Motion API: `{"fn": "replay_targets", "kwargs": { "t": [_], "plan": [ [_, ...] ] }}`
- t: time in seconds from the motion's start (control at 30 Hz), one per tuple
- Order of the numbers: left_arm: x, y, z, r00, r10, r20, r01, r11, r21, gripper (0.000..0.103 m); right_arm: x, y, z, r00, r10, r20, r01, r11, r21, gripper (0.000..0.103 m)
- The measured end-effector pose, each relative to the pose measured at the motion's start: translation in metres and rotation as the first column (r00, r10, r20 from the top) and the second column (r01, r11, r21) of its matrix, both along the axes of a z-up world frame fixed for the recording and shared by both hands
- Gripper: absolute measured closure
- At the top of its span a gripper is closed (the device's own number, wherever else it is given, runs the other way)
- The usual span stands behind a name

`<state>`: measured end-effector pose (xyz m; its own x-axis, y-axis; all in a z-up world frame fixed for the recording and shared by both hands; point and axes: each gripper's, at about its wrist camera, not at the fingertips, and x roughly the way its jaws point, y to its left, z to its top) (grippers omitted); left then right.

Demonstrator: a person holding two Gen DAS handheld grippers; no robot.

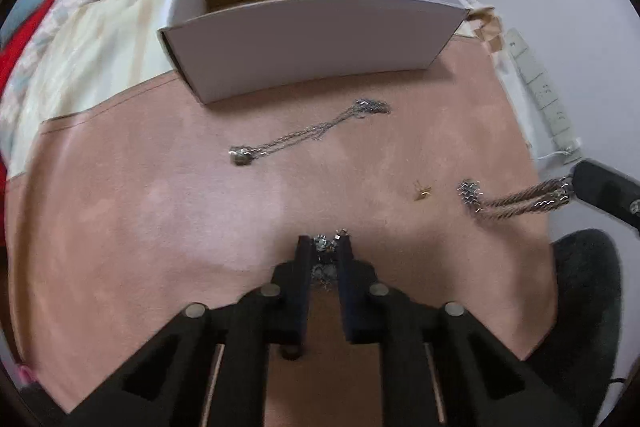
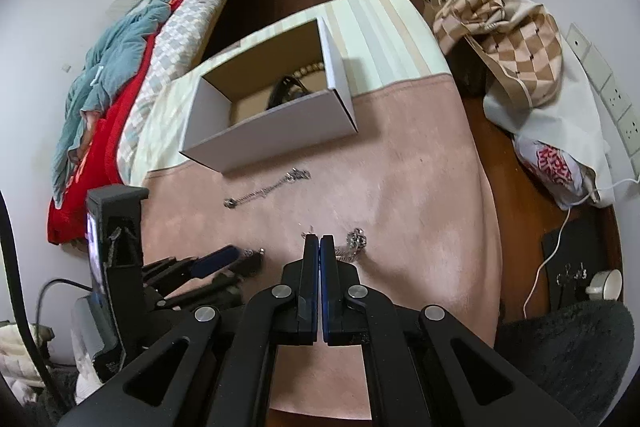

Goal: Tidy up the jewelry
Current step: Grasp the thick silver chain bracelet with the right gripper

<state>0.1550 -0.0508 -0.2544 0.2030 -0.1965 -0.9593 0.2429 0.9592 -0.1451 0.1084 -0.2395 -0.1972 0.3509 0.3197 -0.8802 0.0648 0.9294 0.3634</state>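
Note:
My left gripper (image 1: pixel 325 245) is shut on a small silver jewelry piece (image 1: pixel 323 246), low over the pink cloth (image 1: pixel 140 207). My right gripper (image 2: pixel 319 239) is shut on a tan rope bracelet with silver ends (image 1: pixel 516 201), which trails from its tip (image 1: pixel 576 183) to the cloth; its silver end shows in the right wrist view (image 2: pixel 356 239). A silver chain necklace with pendant (image 1: pixel 304 135) lies in front of the white cardboard box (image 1: pixel 304 39), also seen in the right wrist view (image 2: pixel 268 191). A small gold earring (image 1: pixel 422 190) lies on the cloth.
The box (image 2: pixel 272 135) holds dark and beaded jewelry (image 2: pixel 288 89). A striped cloth (image 2: pixel 380 31) lies behind it. Bedding (image 2: pixel 120 75) is at left, a checkered bag (image 2: pixel 504 39) and a wall socket strip (image 1: pixel 540 87) at right, and a dark cushion (image 1: pixel 588 299) at lower right.

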Motion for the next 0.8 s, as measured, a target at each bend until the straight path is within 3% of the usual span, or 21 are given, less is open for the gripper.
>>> {"fn": "replay_targets", "kwargs": {
  "t": [0.1, 0.27, 0.5, 0.67, 0.8],
  "plan": [
    [-0.002, 0.003, 0.006, 1.000, 0.014, 0.014, -0.014, 1.000, -0.023, 0.097, 0.000, -0.002, 0.004, 1.000, -0.004, 0.010, 0.004, 1.000, 0.003, 0.102],
    [-0.003, 0.020, 0.043, 0.997, 0.071, 0.035, -0.066, 0.989, -0.133, 0.097, 0.007, -0.004, 0.025, 0.999, -0.002, 0.044, 0.001, 1.000, 0.027, 0.103],
    [0.017, 0.034, 0.116, 0.986, 0.103, 0.132, -0.066, 0.965, -0.255, 0.097, 0.030, 0.002, 0.087, 0.986, 0.030, 0.164, -0.041, 0.997, 0.061, 0.103],
    [0.052, 0.033, 0.148, 0.971, 0.117, 0.208, -0.058, 0.962, -0.267, 0.097, 0.061, 0.015, 0.125, 0.966, 0.078, 0.248, -0.081, 0.997, 0.004, 0.103],
    [0.063, 0.038, 0.146, 0.965, 0.133, 0.227, -0.073, 0.965, -0.253, 0.097, 0.078, 0.017, 0.096, 0.985, 0.115, 0.130, -0.114, 0.993, -0.016, 0.103]
  ]
}}
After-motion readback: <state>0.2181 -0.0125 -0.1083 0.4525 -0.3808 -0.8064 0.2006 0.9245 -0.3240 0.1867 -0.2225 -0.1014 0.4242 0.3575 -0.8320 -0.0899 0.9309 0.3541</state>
